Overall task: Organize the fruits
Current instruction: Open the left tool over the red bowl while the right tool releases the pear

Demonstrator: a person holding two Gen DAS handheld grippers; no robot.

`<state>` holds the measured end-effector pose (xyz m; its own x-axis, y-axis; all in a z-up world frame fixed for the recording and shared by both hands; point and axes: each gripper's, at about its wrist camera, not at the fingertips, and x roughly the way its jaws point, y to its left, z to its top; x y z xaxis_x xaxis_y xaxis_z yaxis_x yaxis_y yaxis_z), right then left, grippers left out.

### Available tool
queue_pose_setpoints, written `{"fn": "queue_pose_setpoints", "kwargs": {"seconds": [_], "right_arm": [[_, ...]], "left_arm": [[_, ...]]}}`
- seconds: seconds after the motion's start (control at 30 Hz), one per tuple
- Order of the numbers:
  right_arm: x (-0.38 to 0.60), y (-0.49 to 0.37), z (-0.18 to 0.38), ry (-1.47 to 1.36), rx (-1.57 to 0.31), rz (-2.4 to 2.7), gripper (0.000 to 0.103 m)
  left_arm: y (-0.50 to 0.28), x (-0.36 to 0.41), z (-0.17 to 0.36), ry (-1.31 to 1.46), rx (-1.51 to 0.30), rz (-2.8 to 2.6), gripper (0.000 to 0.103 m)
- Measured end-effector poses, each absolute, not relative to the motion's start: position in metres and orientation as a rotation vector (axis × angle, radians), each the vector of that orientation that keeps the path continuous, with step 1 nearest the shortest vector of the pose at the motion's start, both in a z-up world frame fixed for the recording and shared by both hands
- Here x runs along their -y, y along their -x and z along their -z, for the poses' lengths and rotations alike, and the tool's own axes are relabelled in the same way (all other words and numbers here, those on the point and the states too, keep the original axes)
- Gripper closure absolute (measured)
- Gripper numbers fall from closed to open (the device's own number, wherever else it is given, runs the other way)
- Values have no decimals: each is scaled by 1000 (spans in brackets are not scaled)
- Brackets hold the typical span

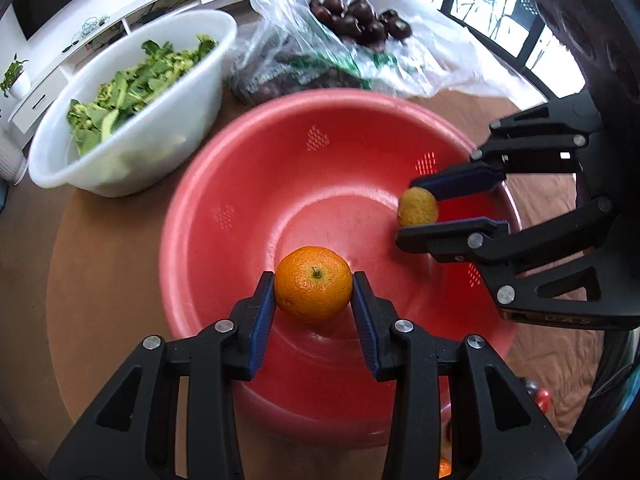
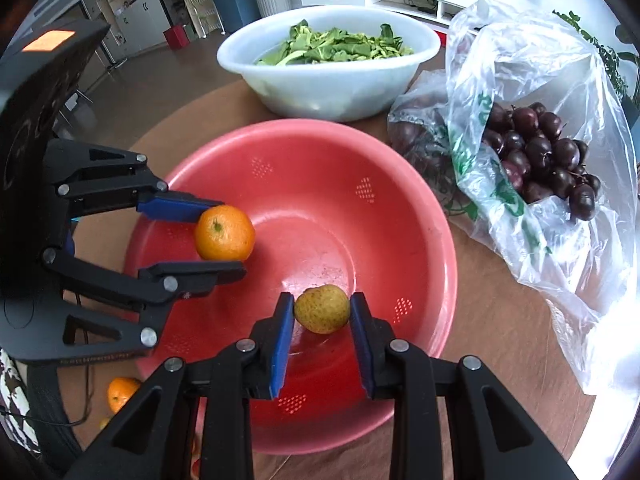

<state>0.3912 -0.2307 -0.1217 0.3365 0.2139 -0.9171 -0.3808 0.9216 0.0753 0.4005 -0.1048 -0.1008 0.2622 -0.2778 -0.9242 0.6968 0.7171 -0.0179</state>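
Two round fruits (image 1: 313, 282) (image 2: 322, 308) gripped, perforated plastic basin (image 1: 240, 184)

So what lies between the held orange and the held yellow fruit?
Only bare red basin interior separates the orange from the yellow fruit, in both wrist views.

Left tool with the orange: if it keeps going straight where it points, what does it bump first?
Probably the inside bottom of the red bowl. The left tool points down into it, gripping the orange, and nothing else shows in between.
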Motion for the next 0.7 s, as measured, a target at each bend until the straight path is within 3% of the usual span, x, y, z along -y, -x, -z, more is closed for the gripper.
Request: {"fn": "queue_pose_setpoints", "kwargs": {"seconds": [0.4,0.53,0.7], "right_arm": [[221,-394,124,189,-1147,-383,62],[225,-391,113,175,-1130,-368,57],[236,-373,87,151,-1083,-337,50]], "left_arm": [[-396,110,107,-459,-1142,694,65],[-394,112,101,-466,-1116,685,43],[-391,109,86,-429,-1091,669,42]]}}
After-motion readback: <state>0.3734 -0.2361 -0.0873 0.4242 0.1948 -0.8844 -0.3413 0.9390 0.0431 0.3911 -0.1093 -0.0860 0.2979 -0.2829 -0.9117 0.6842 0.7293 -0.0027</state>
